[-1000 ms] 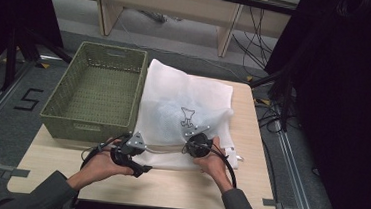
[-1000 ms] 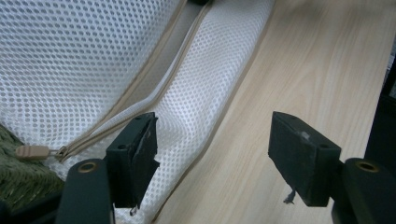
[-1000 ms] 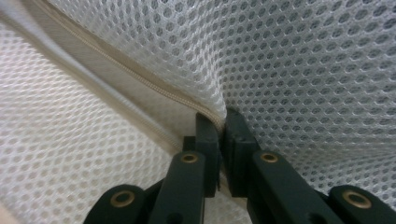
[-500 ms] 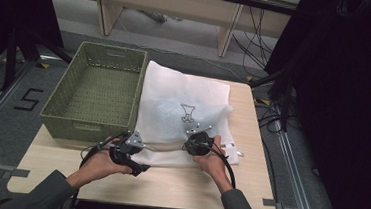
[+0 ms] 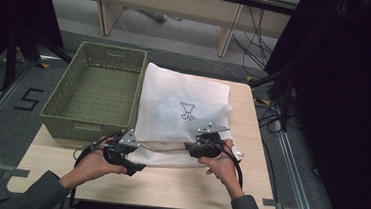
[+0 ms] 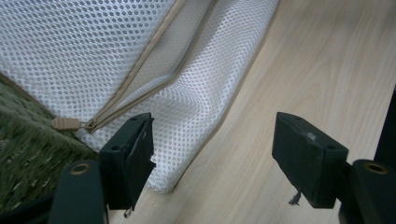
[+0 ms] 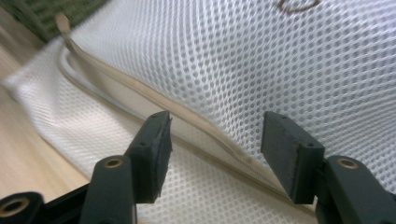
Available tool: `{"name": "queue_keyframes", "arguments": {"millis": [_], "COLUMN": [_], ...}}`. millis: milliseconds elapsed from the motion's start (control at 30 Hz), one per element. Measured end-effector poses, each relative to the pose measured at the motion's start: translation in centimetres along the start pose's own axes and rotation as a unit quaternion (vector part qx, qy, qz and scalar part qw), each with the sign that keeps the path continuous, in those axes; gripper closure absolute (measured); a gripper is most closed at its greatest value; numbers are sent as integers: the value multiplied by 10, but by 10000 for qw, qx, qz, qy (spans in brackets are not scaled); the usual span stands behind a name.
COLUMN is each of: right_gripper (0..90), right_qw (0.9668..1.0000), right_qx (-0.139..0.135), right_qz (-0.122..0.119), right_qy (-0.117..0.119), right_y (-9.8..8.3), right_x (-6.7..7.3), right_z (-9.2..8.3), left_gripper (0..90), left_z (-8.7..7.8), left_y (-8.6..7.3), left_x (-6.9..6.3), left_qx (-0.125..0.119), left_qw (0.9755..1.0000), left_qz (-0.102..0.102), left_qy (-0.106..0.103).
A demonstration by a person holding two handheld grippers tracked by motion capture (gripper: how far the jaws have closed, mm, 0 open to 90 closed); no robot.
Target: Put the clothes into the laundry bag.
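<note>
A white mesh bag [image 5: 183, 109] with a tan zipper [image 7: 140, 93] lies flat on the wooden table [image 5: 167, 186]. My left gripper [image 5: 136, 157] sits at the bag's near left corner. In the left gripper view that gripper [image 6: 212, 130] is open, with the corner of the mesh [image 6: 187, 93] and bare wood between its jaws, and the zipper pull [image 6: 65, 123] just to the left. My right gripper [image 5: 193, 148] hovers over the bag's near edge. Its jaws have just been opening, and the right gripper [image 7: 217, 123] now stands open with the zipper seam between the pads, untouched.
A green woven basket [image 5: 94, 87] stands empty on the table's left side, touching the bag's left edge. Bare wood runs along the table's near edge in front of both hands. Dark stands and cables flank the table.
The right gripper's jaws have opened and let go of the bag's mesh, and that hand has lifted a little. The bunched top layer has settled flatter. The left hand has stayed put.
</note>
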State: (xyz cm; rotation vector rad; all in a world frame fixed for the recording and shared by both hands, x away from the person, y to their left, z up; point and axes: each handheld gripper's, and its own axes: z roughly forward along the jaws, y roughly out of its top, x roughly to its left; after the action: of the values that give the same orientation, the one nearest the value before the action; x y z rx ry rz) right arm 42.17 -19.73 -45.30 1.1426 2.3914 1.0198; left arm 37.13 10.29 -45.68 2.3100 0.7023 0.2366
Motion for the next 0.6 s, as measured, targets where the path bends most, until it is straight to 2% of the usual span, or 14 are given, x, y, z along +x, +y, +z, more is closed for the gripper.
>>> {"name": "queue_keyframes", "arguments": {"millis": [67, 100, 133, 200, 267, 300, 367, 400, 433, 500, 533, 567, 600], "right_gripper": [428, 430, 430, 430, 426, 423, 410, 407, 401, 388, 382, 375, 366], "right_qw": [9999, 9998, 9998, 9999, 9999, 9999, 9998, 9998, 9996, 9997, 9996, 9995, 9995], "right_qx": [-81, -112, -143, -68, -43, -53, -103, -89, -46, -125, -176, -226, -204], "right_qz": [38, 118, -46, -7, 20, 59, 40, 111, 212, 50, 56, 59, 28], "right_qy": [111, 140, 132, 120, 139, 148, 147, 145, 183, 209, 214, 228, 221], "right_y": [-1, -1, -2, -4, -5, -6, -7, -8, -8, -8, -9, -9, -9], "right_x": [0, 1, 0, 2, 1, 1, -1, -1, 0, -3, -2, -2, -2], "right_z": [-4, -6, -6, -7, -7, -7, -7, -7, -9, -8, -8, -8, -9], "left_gripper": [287, 283, 277, 274, 270, 267, 262, 256, 251, 233, 228, 227, 216], "left_z": [-2, -3, -4, -6, -7, -8, -10, -10, -12, -13, -14, -14, -14], "left_y": [-1, -2, -2, -3, -4, -4, -5, -5, -6, -7, -7, -8, -9], "left_x": [1, -1, 1, 1, 2, 2, 3, 3, 4, 4, 5, 5, 6], "left_qx": [-15, -11, -33, -38, -111, -109, -118, -134, -132, -190, -189, -211, -223], "left_qw": [10000, 9999, 10000, 9999, 9999, 9998, 9998, 9997, 9998, 9996, 9996, 9995, 9994], "left_qz": [1, -106, -31, -101, -76, -131, -108, -170, -122, -184, -148, -227, -210], "left_qy": [7, 36, 38, 53, 56, 81, 74, 81, 109, 130, 154, 92, 133]}}
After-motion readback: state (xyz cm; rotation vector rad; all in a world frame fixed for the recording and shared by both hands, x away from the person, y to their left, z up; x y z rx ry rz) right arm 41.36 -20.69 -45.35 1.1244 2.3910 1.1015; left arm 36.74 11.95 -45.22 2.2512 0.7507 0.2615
